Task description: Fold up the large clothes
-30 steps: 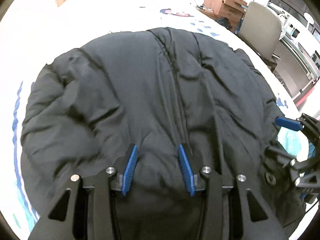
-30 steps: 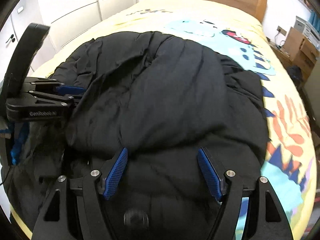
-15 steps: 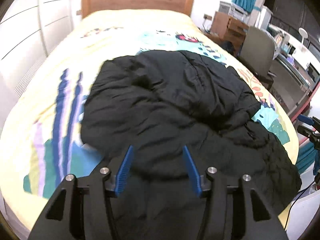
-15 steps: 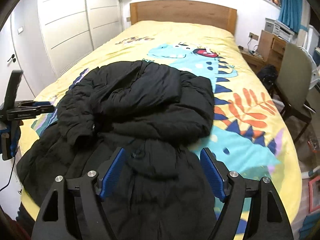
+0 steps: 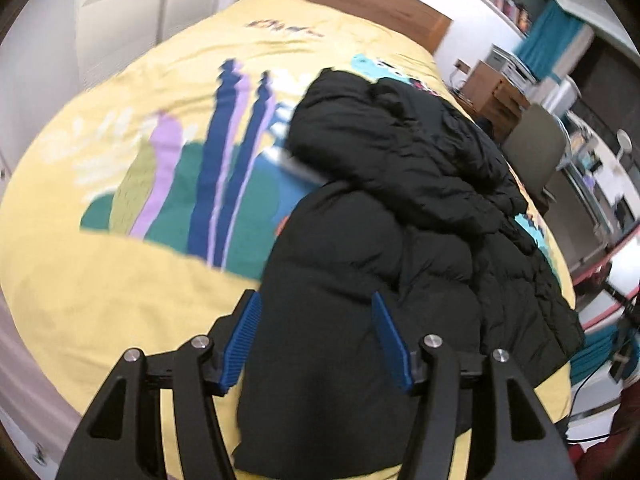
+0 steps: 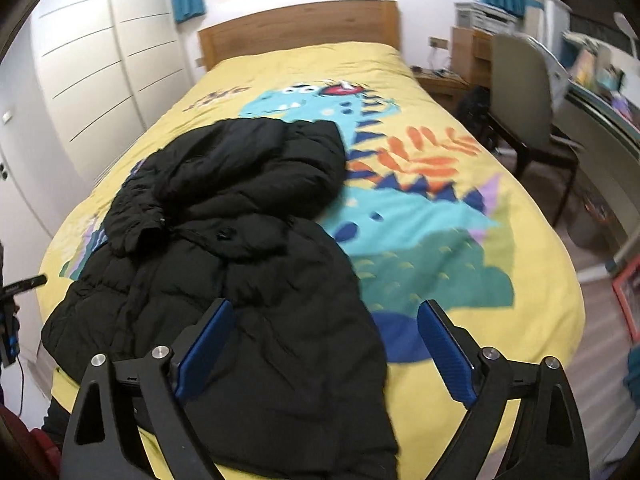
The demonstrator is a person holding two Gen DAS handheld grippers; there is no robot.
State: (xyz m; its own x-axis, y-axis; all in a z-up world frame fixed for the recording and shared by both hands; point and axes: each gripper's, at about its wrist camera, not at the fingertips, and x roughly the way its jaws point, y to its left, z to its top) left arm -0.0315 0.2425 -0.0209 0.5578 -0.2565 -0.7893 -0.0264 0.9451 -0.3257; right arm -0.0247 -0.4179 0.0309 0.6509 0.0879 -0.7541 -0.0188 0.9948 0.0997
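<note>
A large black puffer jacket lies on the yellow dinosaur bedspread, its upper part folded down over the body; it also shows in the right wrist view. My left gripper is open and empty, raised above the jacket's near hem. My right gripper is open wide and empty, raised above the jacket's near right edge. The left gripper's body shows at the far left edge of the right wrist view.
The bed has a wooden headboard at the far end. White wardrobe doors run along the left. A grey chair, a wooden drawer unit and a cluttered desk stand to the right.
Both grippers have pulled back and risen from close over the jacket. The jacket now lies untouched on the bed, and the left view has swung leftward.
</note>
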